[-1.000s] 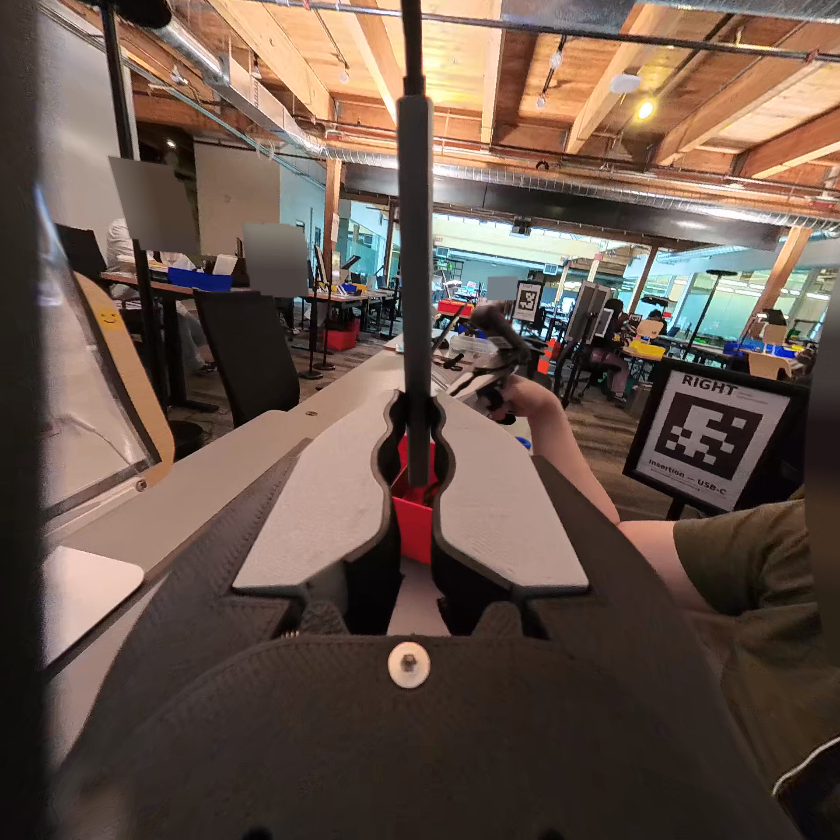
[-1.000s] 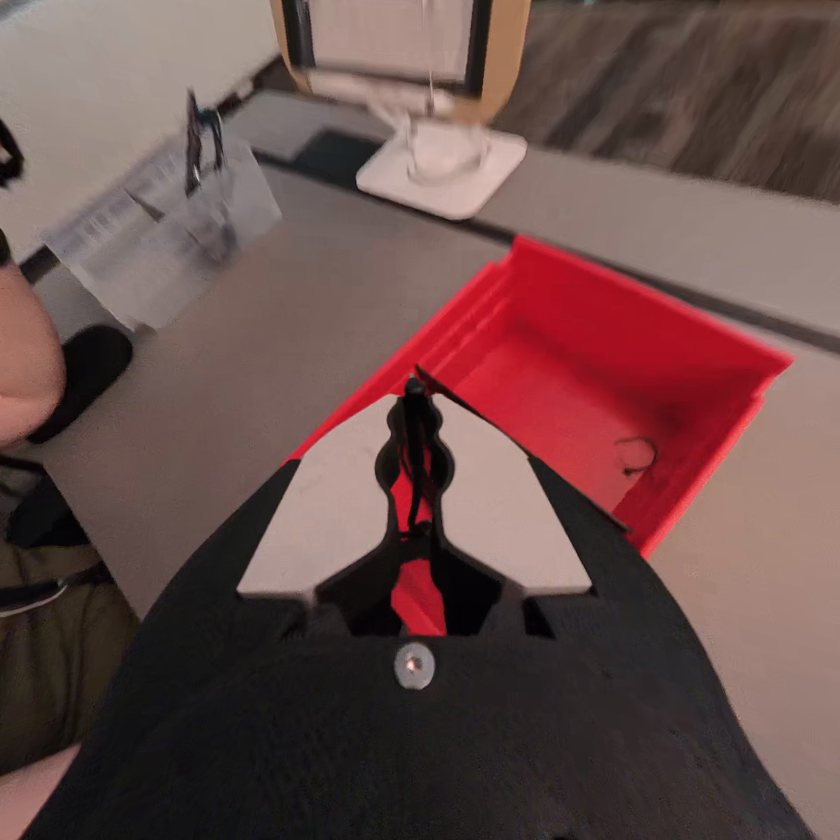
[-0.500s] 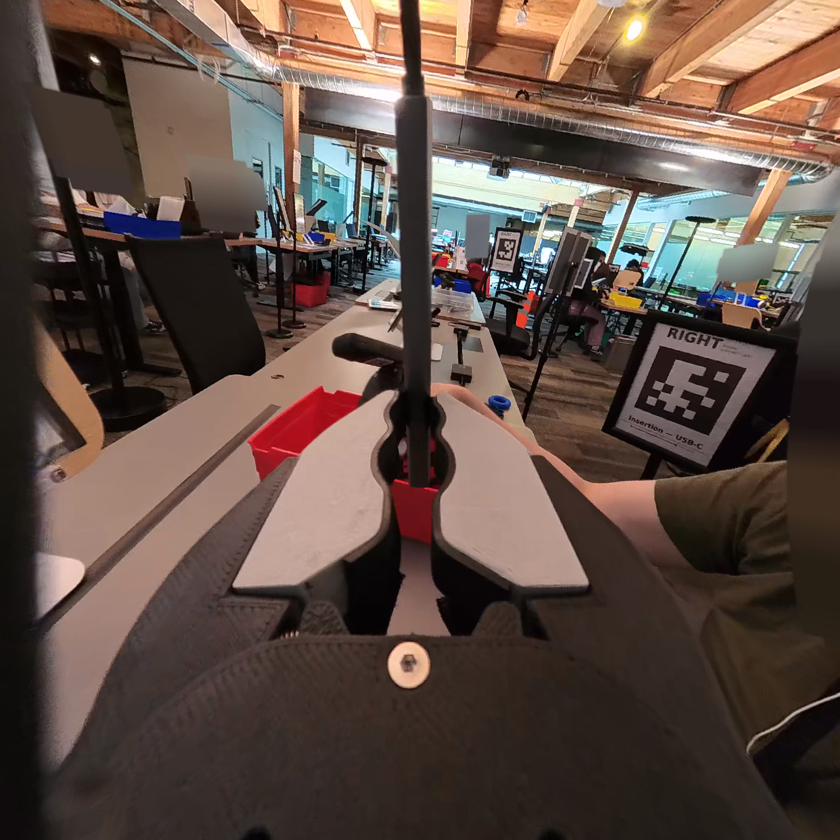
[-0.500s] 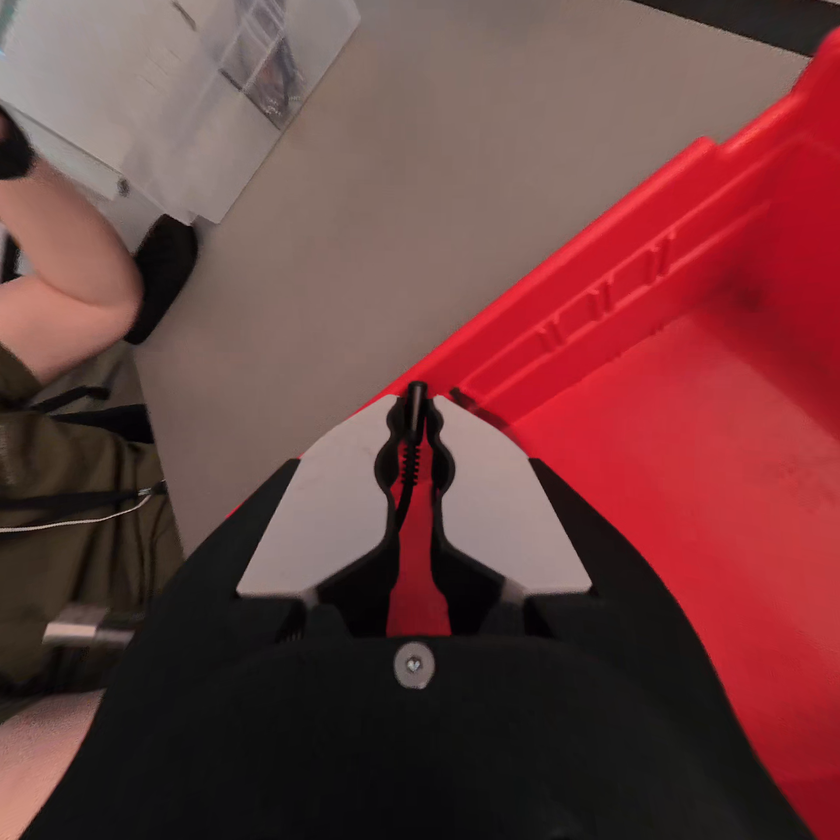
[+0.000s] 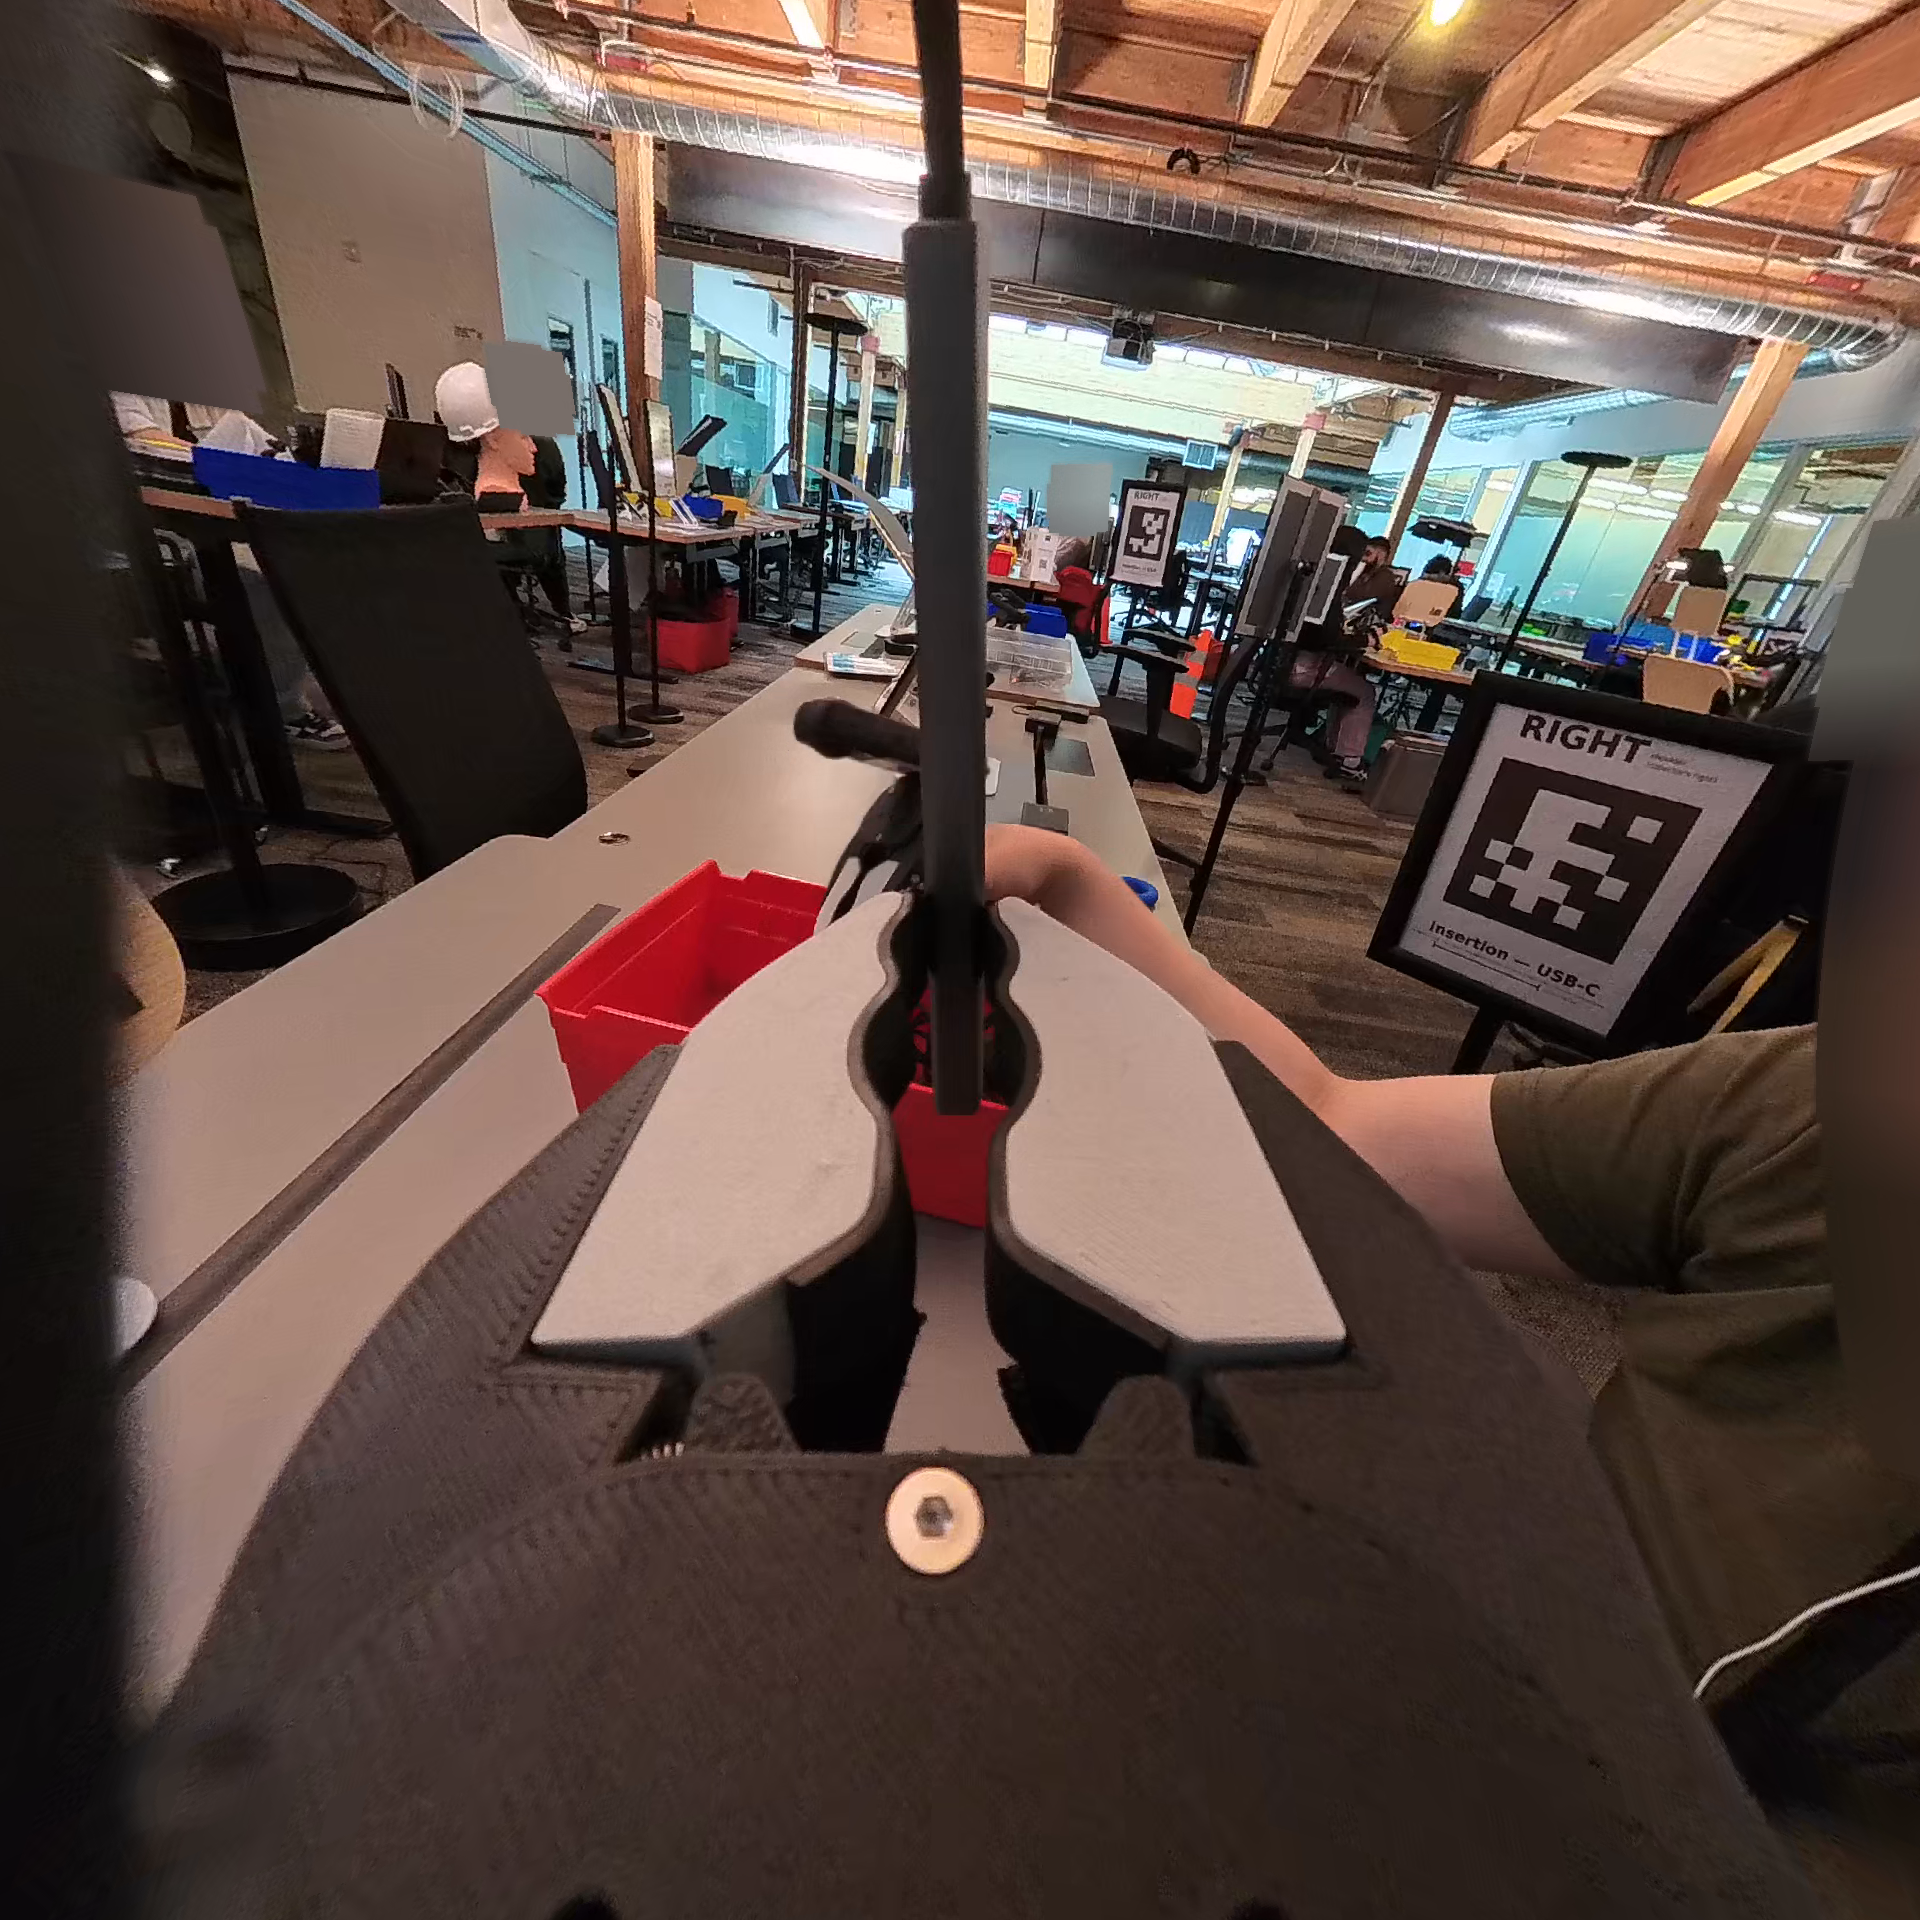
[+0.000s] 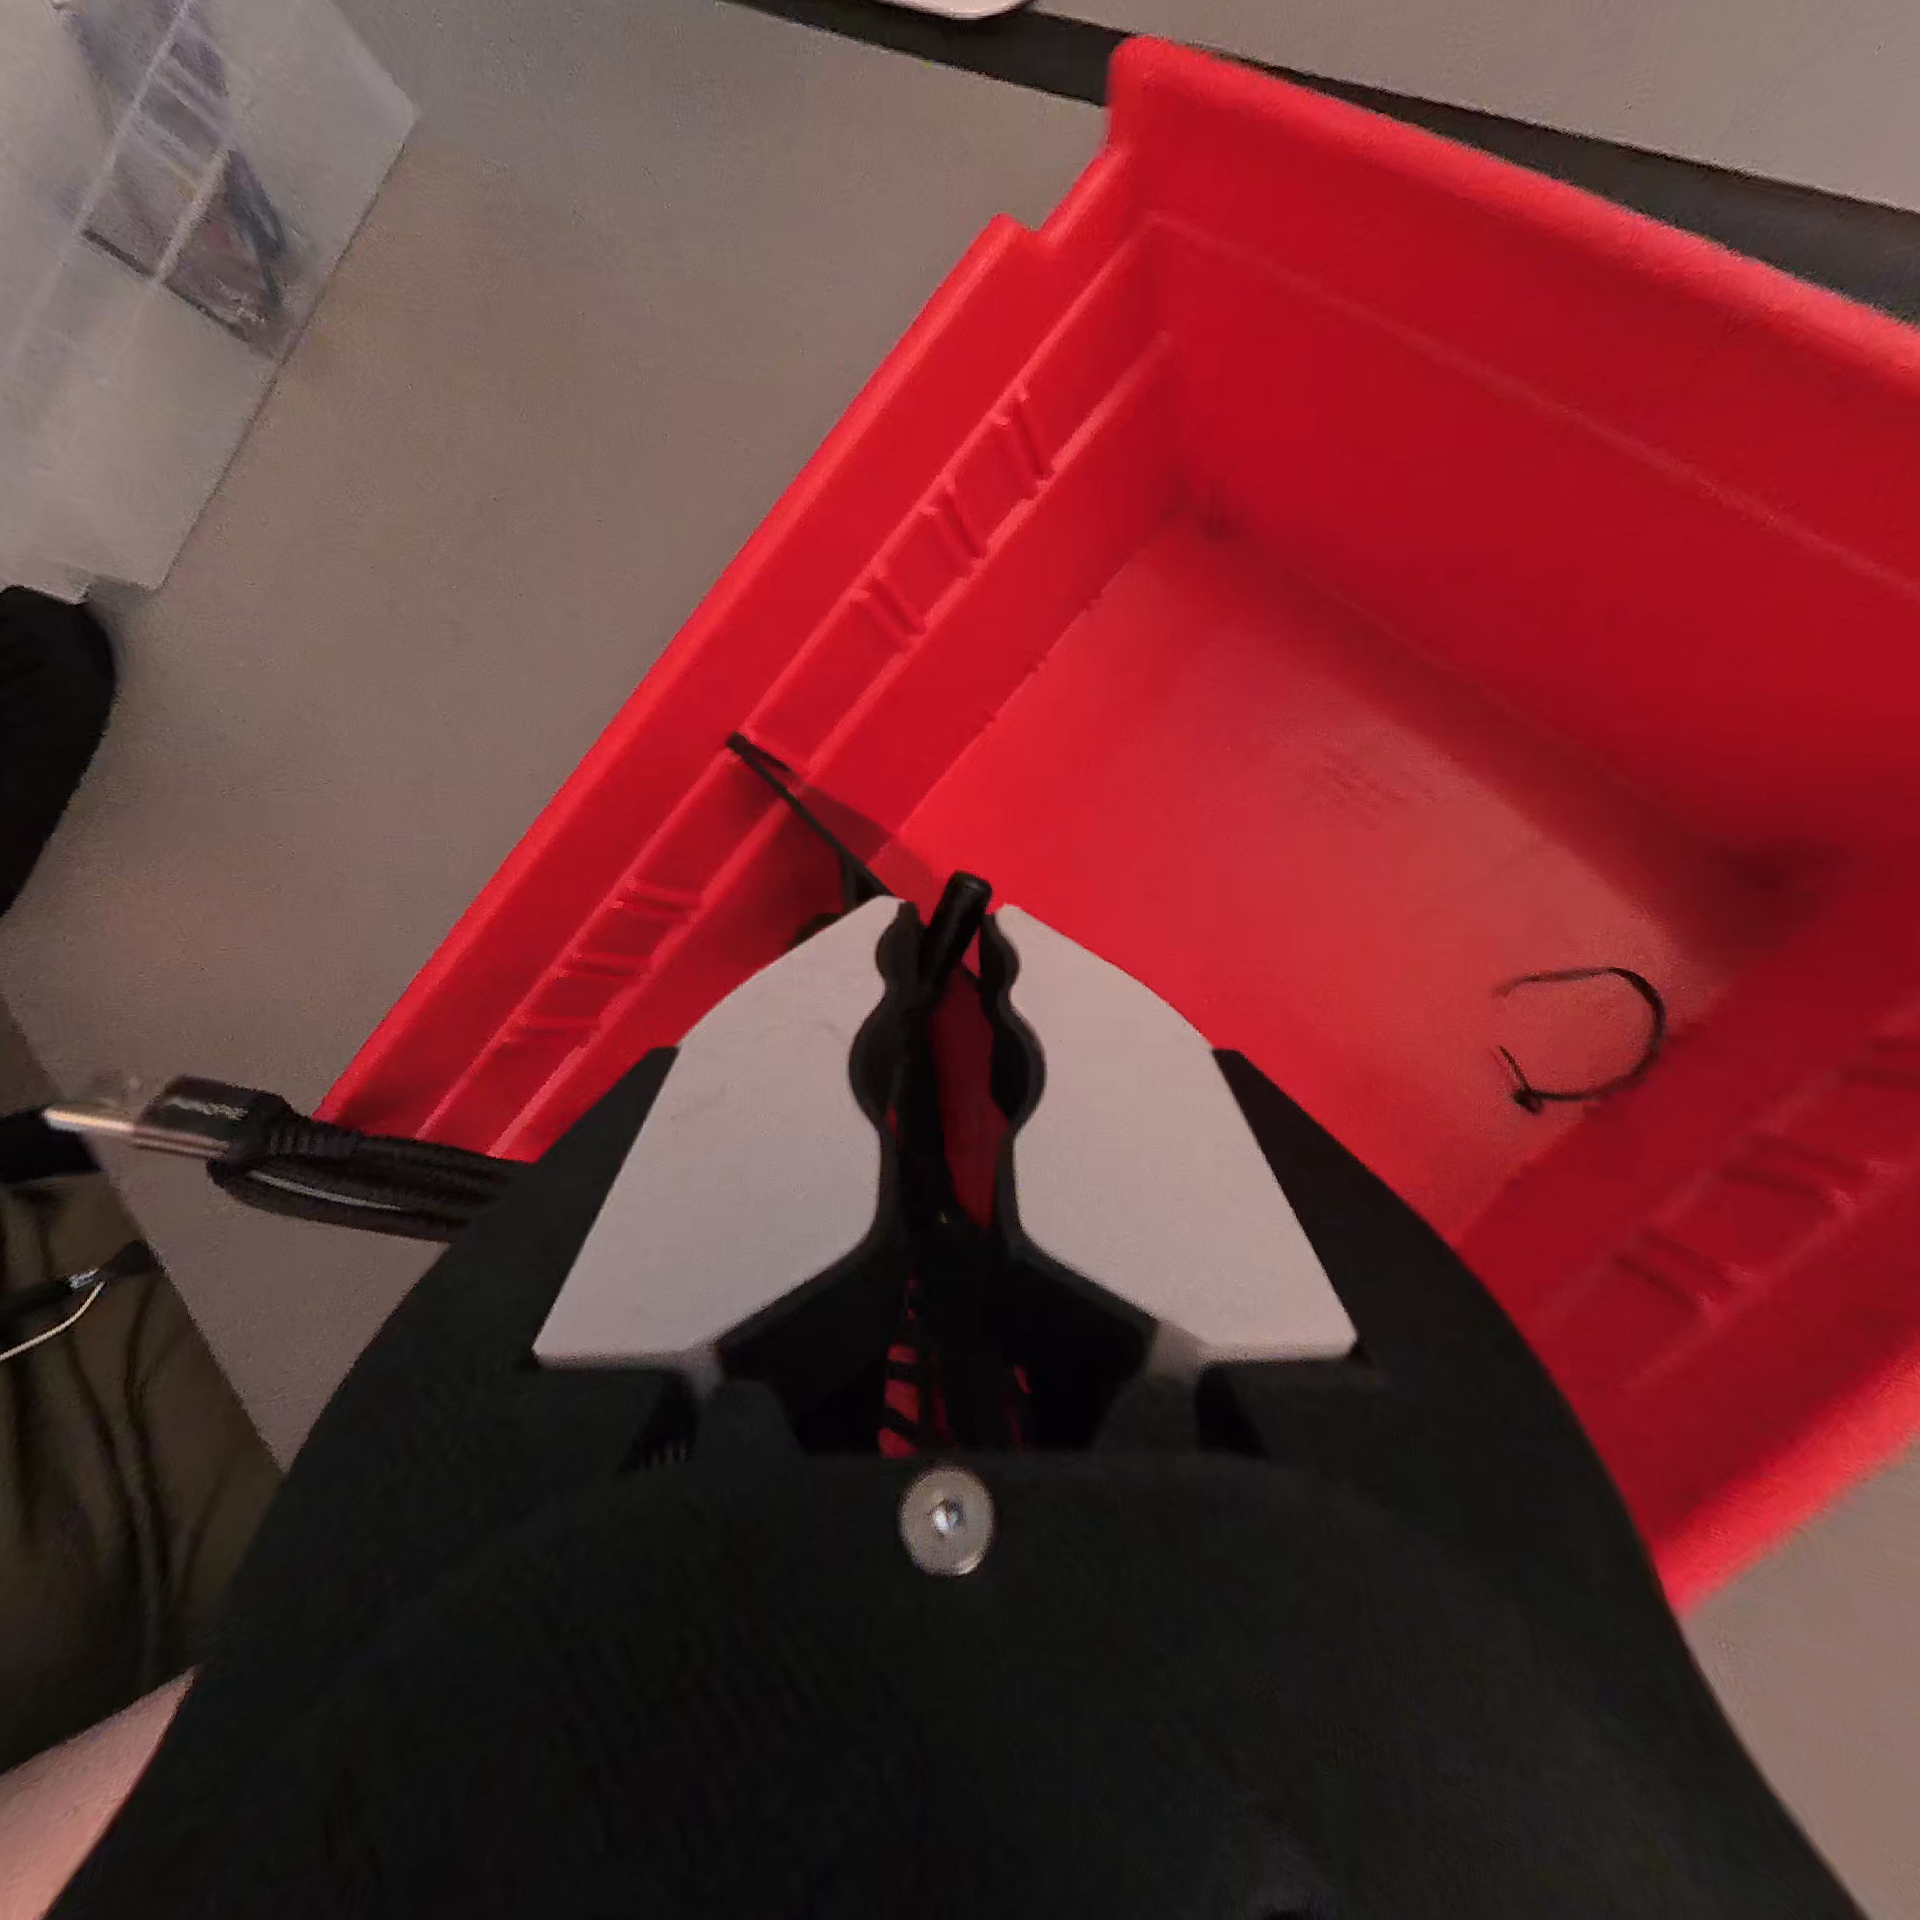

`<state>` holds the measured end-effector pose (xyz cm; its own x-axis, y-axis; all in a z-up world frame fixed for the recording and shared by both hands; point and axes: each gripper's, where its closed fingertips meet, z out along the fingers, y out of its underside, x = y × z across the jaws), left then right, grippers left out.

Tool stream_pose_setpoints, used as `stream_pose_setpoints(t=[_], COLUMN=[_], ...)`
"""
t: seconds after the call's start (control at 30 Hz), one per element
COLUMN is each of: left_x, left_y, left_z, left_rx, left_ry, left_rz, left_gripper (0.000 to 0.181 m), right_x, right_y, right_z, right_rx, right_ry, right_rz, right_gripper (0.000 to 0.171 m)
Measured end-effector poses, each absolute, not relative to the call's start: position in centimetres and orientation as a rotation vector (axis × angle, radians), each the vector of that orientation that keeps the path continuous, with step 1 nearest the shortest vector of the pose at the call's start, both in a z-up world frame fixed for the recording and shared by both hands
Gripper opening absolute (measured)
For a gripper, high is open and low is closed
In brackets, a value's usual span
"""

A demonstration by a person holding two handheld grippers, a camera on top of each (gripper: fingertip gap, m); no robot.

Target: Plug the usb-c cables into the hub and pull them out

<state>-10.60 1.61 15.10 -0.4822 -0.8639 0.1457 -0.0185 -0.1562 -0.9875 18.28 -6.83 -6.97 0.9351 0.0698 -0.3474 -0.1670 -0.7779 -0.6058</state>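
Observation:
In the left wrist view my left gripper (image 5: 948,925) is shut on the hub (image 5: 945,623), a slim dark grey bar held upright with its cord running up out of frame. Behind it is the red bin (image 5: 665,987), with the right gripper (image 5: 873,831) and a person's forearm over it. In the right wrist view my right gripper (image 6: 951,920) is shut on a bundled black braided usb-c cable (image 6: 343,1174) above the near wall of the red bin (image 6: 1351,364). The cable's metal plug (image 6: 104,1122) pokes out to the left, and a thin black tie end (image 6: 790,790) sticks out ahead.
A loose black tie (image 6: 1579,1039) lies on the bin floor. A clear plastic bag (image 6: 156,208) lies on the grey table (image 6: 468,468) to the left. A framed marker sign (image 5: 1590,862) stands at the right, and a black office chair (image 5: 416,665) at the left. The left gripper's tips are roughly 40 cm from the right gripper's. From the right gripper's tips to the loose black tie (image 6: 1579,1039) is close to 15 cm.
The right gripper has pulled back and up over the bin, and the cable's plug now shows at lower left. The left gripper holds the hub the same way while its view has turned left.

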Motion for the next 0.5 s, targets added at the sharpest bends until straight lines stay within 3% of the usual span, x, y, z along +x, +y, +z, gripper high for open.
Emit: stream_pose_setpoints(t=[0.23, 0.5], left_x=[-10.8, -10.9], left_y=[1.4, 1.2], left_z=[15.4, 15.6], left_rx=[-1.021, -1.011], left_ry=[1.477, 1.476], left_rz=[-1.705, -1.709], left_gripper=[0.009, 0.009], right_x=[20.1, 17.9], right_y=[-7.9, -11.2], right_z=[-3.1, -5.7], right_rx=[-2.283, -2.529], right_ry=[0.11, -0.031], right_rz=[0.31, 0.281], right_gripper=[0.009, 0.012])
